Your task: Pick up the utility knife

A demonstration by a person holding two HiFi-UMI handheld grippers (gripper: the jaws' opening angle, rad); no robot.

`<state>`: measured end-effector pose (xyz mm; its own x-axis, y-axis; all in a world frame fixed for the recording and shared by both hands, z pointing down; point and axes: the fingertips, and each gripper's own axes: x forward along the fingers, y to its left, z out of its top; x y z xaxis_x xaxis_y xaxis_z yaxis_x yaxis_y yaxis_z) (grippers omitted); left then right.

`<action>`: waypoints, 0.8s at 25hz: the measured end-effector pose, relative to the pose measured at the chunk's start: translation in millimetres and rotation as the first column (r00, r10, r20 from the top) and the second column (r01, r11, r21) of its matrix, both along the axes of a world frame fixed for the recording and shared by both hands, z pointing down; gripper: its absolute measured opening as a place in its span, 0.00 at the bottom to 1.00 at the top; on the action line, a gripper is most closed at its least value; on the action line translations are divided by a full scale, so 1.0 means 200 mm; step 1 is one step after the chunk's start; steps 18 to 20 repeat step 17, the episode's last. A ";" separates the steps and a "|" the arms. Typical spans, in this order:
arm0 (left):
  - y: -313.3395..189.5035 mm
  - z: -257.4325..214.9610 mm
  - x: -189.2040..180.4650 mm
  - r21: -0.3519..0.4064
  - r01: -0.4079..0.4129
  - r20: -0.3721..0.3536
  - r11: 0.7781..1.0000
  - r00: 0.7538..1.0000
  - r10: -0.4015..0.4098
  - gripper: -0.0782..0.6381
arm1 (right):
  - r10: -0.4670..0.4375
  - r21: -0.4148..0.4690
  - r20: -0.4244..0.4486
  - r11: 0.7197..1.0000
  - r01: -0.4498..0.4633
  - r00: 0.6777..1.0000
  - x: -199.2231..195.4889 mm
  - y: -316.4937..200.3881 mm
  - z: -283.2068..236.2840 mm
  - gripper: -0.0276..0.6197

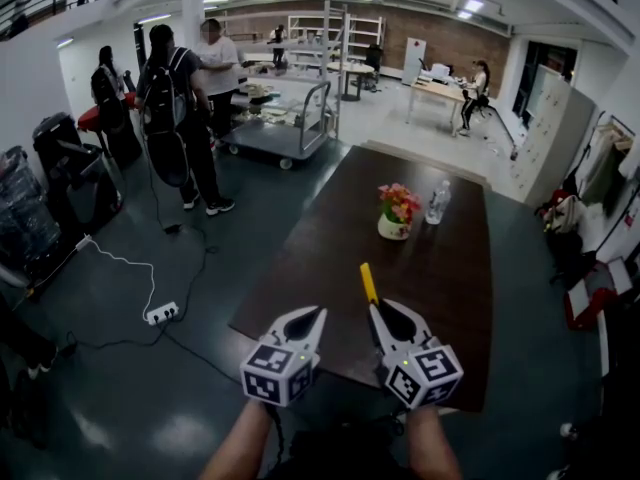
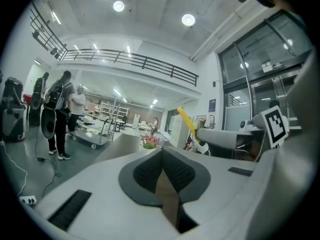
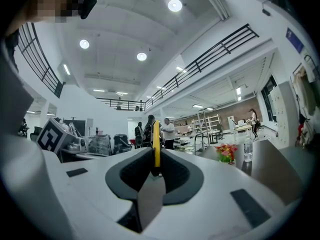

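The utility knife (image 1: pixel 369 283) is a slim yellow bar that sticks out past the tip of my right gripper (image 1: pixel 381 310), whose jaws are shut on it above the dark table's near end. In the right gripper view the utility knife (image 3: pixel 156 145) stands upright, pinched between the two dark pads. The left gripper view catches the utility knife (image 2: pixel 188 125) slanting up from the right gripper (image 2: pixel 202 140) at the right. My left gripper (image 1: pixel 312 316) hangs level beside it, shut with its pads together and nothing between them; the left gripper (image 2: pixel 162 156) points over the table.
The dark brown table (image 1: pixel 330 258) carries a pot of flowers (image 1: pixel 398 211) and a clear water bottle (image 1: pixel 437 203) at its far end. Two people (image 1: pixel 185 108) stand by a cart (image 1: pixel 285 128) at the back left. A power strip (image 1: pixel 161 314) with a white cable lies on the floor.
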<state>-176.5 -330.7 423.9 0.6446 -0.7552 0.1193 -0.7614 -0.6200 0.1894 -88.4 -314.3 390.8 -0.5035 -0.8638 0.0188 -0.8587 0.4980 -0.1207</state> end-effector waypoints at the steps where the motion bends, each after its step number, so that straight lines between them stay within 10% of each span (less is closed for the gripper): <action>1: 0.00 0.00 0.00 0.000 -0.001 -0.001 1.000 1.000 0.001 0.12 | 0.001 0.000 0.002 1.000 -0.001 1.000 0.00 0.00 0.00 0.14; 20: 0.01 0.00 -0.04 0.003 -0.009 0.004 1.000 1.000 0.009 0.12 | 0.011 0.009 0.002 1.000 -0.011 1.000 -0.03 0.00 -0.02 0.14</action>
